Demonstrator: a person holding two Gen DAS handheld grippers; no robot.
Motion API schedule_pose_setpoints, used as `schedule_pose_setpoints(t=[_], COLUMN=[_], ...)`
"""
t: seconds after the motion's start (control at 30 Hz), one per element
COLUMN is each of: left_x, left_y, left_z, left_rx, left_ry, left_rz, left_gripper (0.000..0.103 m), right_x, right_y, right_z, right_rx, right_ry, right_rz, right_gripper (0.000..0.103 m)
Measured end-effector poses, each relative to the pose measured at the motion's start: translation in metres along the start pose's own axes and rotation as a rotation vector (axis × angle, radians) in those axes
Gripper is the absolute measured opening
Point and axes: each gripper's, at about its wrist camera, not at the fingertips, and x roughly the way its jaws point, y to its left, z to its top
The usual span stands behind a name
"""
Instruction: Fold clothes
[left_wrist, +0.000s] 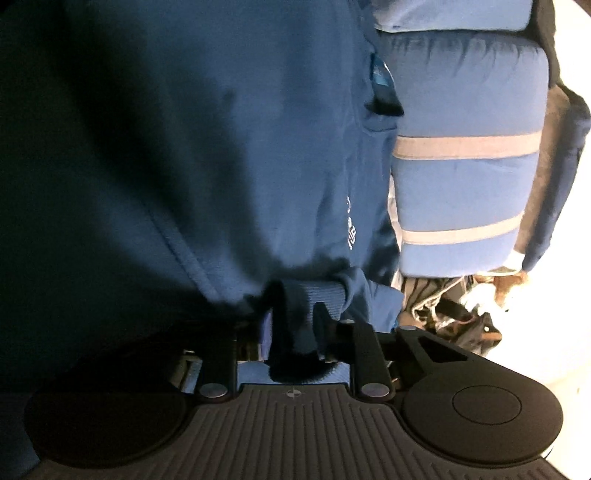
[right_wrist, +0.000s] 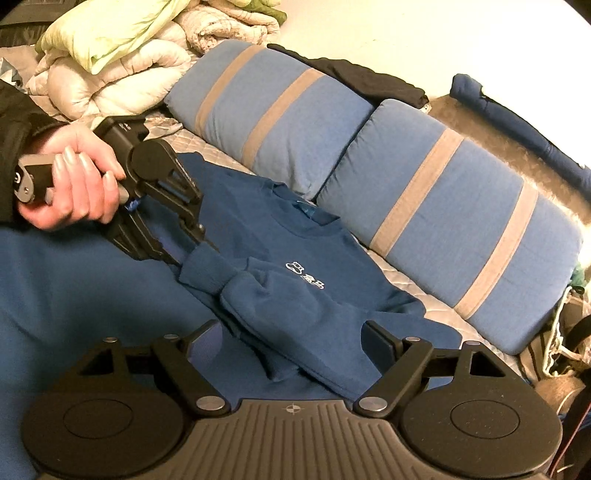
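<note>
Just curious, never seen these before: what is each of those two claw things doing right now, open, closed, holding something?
Left gripper: closed on the blue sweatshirt's cuff.
Right gripper: open, holding nothing.

The sweatshirt (right_wrist: 280, 254) lies before 2 cushions (right_wrist: 461, 229), bedding (right_wrist: 110, 66) behind.

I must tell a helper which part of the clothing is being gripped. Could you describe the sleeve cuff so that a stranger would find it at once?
Start from the two blue pillows with grey stripes; the blue sweatshirt lies flat in front of them. Left of its small white logo, the ribbed sleeve cuff is folded across the chest. It alone is pinched in the left gripper.
</note>
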Motion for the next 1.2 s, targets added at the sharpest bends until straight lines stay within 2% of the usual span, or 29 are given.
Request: schedule_pose_setpoints(t=[0.17, 0.4, 0.5, 0.7, 0.83, 0.97, 1.2], left_x=[-0.005, -0.027, -0.038, -0.059, -0.074, -0.089, -0.115], left_y=[-0.009, -0.051, -0.072, -0.116, -0.143, -0.159, -0.177], left_z=[-0.001, -0.004, -0.004, -0.004, -0.002, 0.003, 0.009], left_rx=[0.040, 0.197, 0.257, 0.399, 0.477, 0.500, 0.517], left_ry=[-0.010, -0.053, -0.077, -0.150, -0.184, -0.207, -0.254], left_rz=[0.010, 0.016, 0.007, -0.011, -0.019, -0.054, -0.103], left_gripper=[0.010, 0.007, 0.007, 0.007, 0.007, 0.007, 0.007], right_x=[-0.002, 0.002, 0.010, 0.033, 0.044, 0.053, 0.080], right_y=[0.001, -0.008, -0.020, -0.046, -0.071, -0.090, -0.097], right_z=[-0.002, -0.009, -0.017, -0.039, -0.054, -0.066, -0.067], right_rx=[-0.011, 0.023, 0.088, 0.198, 0.366, 0.510, 0.573], right_ry=[0.007, 0.035, 0.063, 0.134, 0.161, 0.172, 0.175], right_rz=[-0.007, -0.010, -0.029, -0.153, -0.172, -0.178, -0.166], right_gripper=[0.085, 0.092, 0.095, 0.099, 0.099, 0.099, 0.098])
